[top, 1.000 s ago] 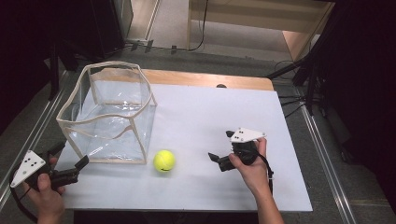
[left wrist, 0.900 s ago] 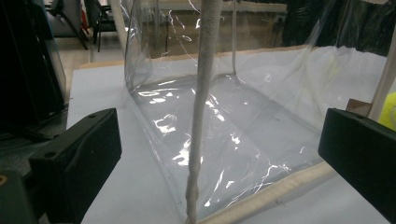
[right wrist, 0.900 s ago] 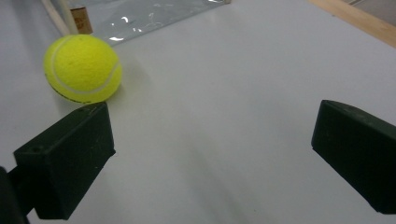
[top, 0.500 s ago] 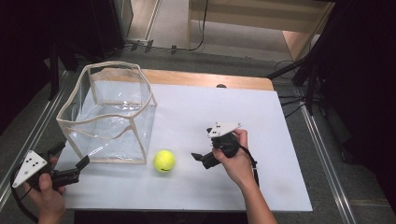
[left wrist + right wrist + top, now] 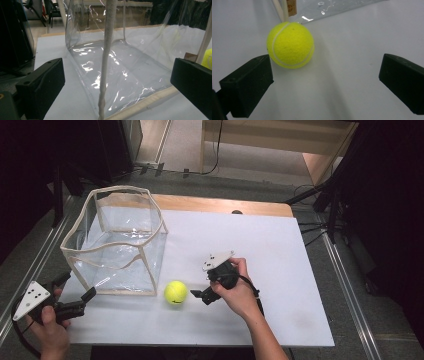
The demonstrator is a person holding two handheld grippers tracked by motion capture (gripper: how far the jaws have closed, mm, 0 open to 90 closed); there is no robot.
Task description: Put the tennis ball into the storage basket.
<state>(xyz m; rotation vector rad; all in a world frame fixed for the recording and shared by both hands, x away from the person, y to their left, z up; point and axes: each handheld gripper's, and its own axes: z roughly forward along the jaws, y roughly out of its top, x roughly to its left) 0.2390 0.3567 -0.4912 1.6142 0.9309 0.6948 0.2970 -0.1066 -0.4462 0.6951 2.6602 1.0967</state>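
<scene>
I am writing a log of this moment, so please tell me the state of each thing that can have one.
tennis ball: lying free on the white table, beside the bag, not gripped.
clear bag: standing upright, top open, nothing inside.
right gripper: open, fingers apart, close to the ball, not touching it.
left gripper: open, fingers spread before a corner of the bag, not touching it.
</scene>
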